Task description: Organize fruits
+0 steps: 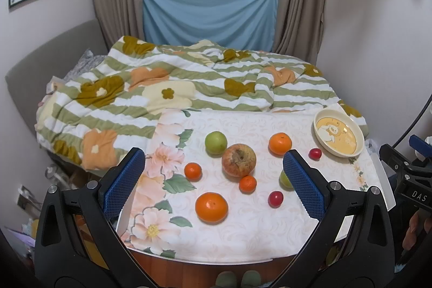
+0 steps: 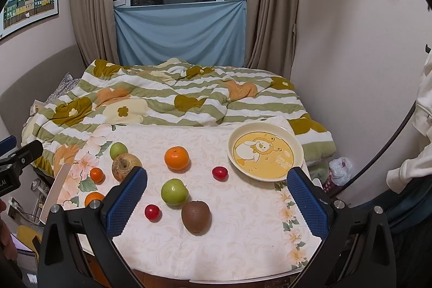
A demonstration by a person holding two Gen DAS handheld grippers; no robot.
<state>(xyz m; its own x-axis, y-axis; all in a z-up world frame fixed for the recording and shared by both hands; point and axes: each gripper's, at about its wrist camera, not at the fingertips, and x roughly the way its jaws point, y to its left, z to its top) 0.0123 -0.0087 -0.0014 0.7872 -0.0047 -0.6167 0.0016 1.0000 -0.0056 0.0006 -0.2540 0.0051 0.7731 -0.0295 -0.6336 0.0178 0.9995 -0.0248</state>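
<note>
Scattered across floral tablecloth (image 2: 216, 247): tangerines (image 2: 176, 158), green apples (image 2: 174, 191), kiwi (image 2: 196, 216), cherry tomatoes (image 2: 219, 173). Beside them, empty duck-print plate (image 2: 297, 150). Left gripper (image 1: 216, 180) and right gripper (image 2: 218, 199) above, jaws wide, holding nothing.

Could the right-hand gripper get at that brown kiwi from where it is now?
Probably yes. The right gripper is open, and the kiwi lies on the tablecloth between its fingers' line of sight, with nothing on top; only the green apple sits close behind it.
</note>
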